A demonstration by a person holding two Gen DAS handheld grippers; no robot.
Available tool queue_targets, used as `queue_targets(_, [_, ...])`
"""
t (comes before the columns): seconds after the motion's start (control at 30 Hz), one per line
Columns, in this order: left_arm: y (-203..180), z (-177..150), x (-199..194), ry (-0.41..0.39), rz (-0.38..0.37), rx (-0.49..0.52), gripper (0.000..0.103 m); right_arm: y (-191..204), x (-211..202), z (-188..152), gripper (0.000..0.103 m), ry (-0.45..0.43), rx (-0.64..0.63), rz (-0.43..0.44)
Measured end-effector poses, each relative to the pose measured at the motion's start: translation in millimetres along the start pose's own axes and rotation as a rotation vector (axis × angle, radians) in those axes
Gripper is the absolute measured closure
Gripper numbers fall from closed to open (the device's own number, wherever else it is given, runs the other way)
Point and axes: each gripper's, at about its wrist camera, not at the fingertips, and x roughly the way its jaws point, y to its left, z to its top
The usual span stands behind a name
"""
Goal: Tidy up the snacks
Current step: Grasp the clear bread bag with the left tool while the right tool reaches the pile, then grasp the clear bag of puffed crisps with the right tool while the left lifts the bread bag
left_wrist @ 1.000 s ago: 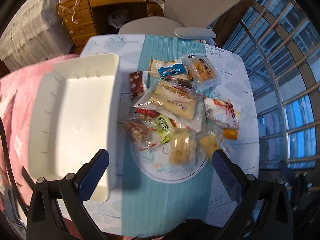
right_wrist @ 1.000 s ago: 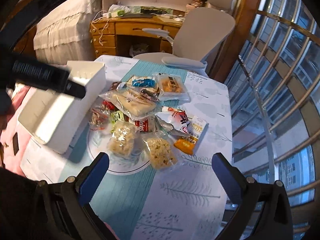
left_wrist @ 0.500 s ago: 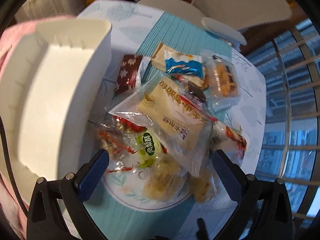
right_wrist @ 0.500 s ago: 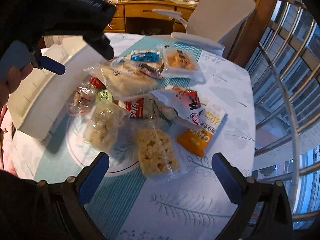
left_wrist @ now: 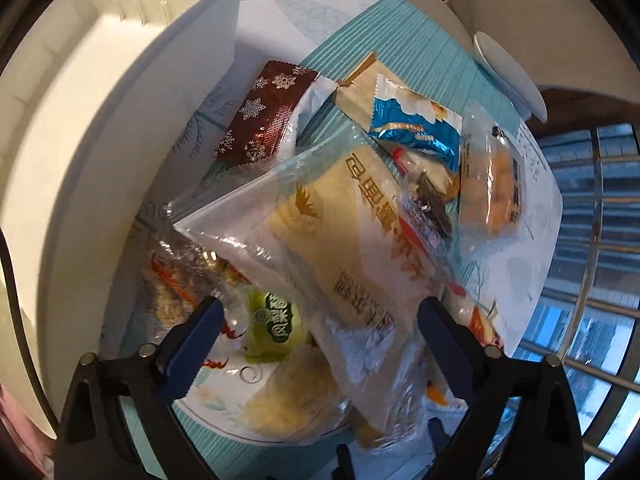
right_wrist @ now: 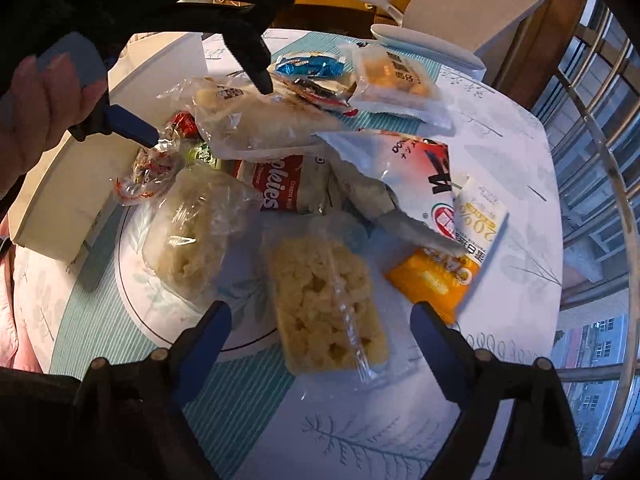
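A pile of wrapped snacks lies on a plate [left_wrist: 224,420] and teal runner. My left gripper [left_wrist: 320,320] is open, low over the pile, its jaws astride a large clear bag of cream wafers [left_wrist: 340,248]; it also shows in the right wrist view [right_wrist: 200,112]. A dark red snowflake packet [left_wrist: 268,116] and a blue packet [left_wrist: 416,128] lie beyond. My right gripper [right_wrist: 320,328] is open, its jaws either side of a clear pack of puffed rice cake [right_wrist: 324,304]. A white bin [left_wrist: 72,152] stands left of the pile.
An orange and white sachet [right_wrist: 452,264] and a red and white bag [right_wrist: 420,172] lie right of the rice cake. A second rice cake pack [right_wrist: 192,236] sits on the plate [right_wrist: 132,280]. A chair [right_wrist: 472,8] and window bars stand beyond the table.
Both grippers have come down closer to the snack pile. The left one has moved forward over the wafer bag; the right one now frames the rice cake pack.
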Motion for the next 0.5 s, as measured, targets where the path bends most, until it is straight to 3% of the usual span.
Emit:
queue_targets(0.23, [-12, 6, 10, 0.0, 0.012, -0.03, 0.014, -9, 10, 0, 0.027, 0.03, 0.023, 0.041])
queue_targets(0.33, [-17, 6, 10, -0.011, 0.039, -0.037, 0.027, -14, 12, 0, 0.035, 0.034, 0.03, 0.048])
queue_targets(0.5, [-27, 5, 9, -0.027, 0.029, -0.033, 0.056, -18, 14, -1, 0.042, 0.037, 0.036, 0.066])
